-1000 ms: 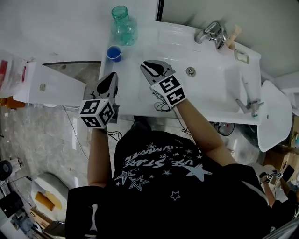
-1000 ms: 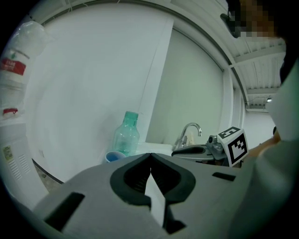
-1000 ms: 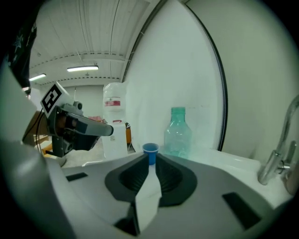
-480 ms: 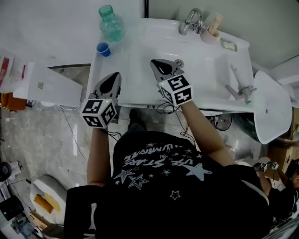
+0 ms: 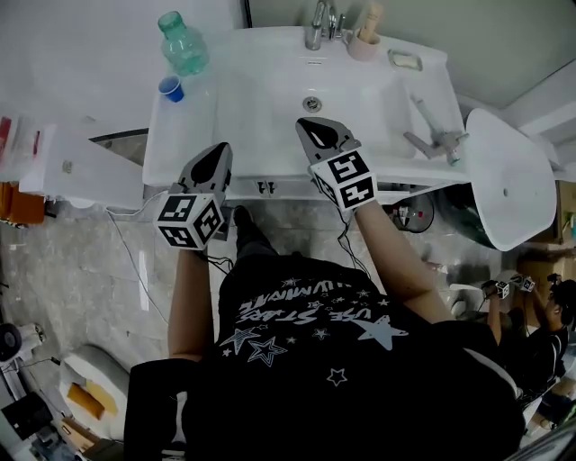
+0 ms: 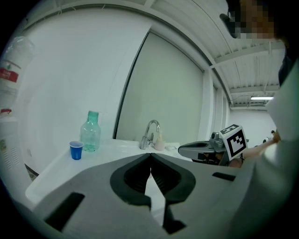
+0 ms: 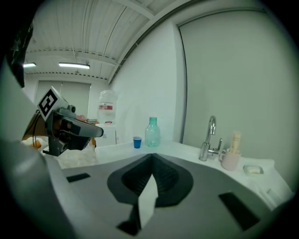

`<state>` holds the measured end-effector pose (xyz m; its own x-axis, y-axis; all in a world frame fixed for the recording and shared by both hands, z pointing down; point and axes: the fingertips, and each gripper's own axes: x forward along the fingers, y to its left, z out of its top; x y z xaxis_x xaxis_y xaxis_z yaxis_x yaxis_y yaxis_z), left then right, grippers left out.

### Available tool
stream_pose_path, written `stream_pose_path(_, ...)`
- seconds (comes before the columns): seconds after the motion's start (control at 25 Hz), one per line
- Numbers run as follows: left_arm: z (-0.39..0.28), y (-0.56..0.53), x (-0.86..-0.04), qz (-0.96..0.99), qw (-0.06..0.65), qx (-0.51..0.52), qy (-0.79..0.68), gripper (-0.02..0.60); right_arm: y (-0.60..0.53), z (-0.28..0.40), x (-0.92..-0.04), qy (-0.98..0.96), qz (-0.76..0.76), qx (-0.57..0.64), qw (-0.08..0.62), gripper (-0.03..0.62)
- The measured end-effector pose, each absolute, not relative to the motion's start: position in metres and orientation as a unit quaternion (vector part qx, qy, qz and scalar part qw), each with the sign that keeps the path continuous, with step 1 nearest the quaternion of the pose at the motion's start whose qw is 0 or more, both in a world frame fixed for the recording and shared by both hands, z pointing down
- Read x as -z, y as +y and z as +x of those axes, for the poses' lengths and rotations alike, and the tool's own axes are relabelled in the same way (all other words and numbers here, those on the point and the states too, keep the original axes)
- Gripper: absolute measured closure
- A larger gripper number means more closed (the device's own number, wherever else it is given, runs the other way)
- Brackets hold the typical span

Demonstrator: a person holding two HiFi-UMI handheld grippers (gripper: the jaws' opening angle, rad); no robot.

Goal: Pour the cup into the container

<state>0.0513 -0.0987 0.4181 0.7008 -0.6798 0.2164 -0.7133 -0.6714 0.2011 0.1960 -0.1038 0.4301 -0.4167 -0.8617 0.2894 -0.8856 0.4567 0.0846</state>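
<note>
A small blue cup [image 5: 169, 87] stands at the far left corner of the white sink counter [image 5: 180, 135], next to a green plastic bottle [image 5: 183, 45]. Both also show in the left gripper view, the cup [image 6: 76, 150] and the bottle [image 6: 90, 131], and in the right gripper view, the cup [image 7: 136, 142] and the bottle [image 7: 152, 132]. My left gripper [image 5: 220, 151] hangs over the counter's front edge, shut and empty, well short of the cup. My right gripper [image 5: 317, 128] is over the basin's front rim, also shut with nothing in it.
The basin has a drain [image 5: 311, 103] and a chrome faucet [image 5: 321, 20] at the back. A pink mug [image 5: 364, 40] and a soap dish [image 5: 405, 59] sit behind it. A white round lid [image 5: 504, 180] stands to the right and a white box [image 5: 63, 153] to the left.
Both grippers have drawn back from over the counter and basin to the sink's front edge. The cup and bottle now sit farther away, toward the upper left of the head view.
</note>
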Motion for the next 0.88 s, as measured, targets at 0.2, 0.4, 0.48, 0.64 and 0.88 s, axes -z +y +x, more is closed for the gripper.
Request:
stream_pose_path(0.2,0.075,-0.06,-0.413,0.916,0.131,-0.063,-0.373,0.571,-0.067,0.224,-0.425,-0.835,0.53,-0.043,0.139,0.588)
stream_pose_path(0.4,0.083,-0.029,-0.415,0.916,0.137,-0.071,-0.37,0.571,-0.041,0.245,-0.422,-0.829,0.541,-0.042,0.136,0.588)
stream_pose_path(0.48,0.084,-0.022,-0.418,0.915,0.139,-0.081,-0.369,0.571,-0.034,0.253,-0.422,-0.825,0.548,-0.049,0.128,0.588)
stream_pose_path(0.64,0.088,-0.012,-0.422,0.915,0.142,-0.088,-0.366,0.571,-0.025,0.266,-0.425,-0.816,0.563,-0.063,0.116,0.588)
stream_pose_path(0.88,0.087,-0.01,-0.422,0.917,0.141,-0.088,-0.362,0.571,-0.024,0.272,-0.425,-0.811,0.572,-0.062,0.105,0.588)
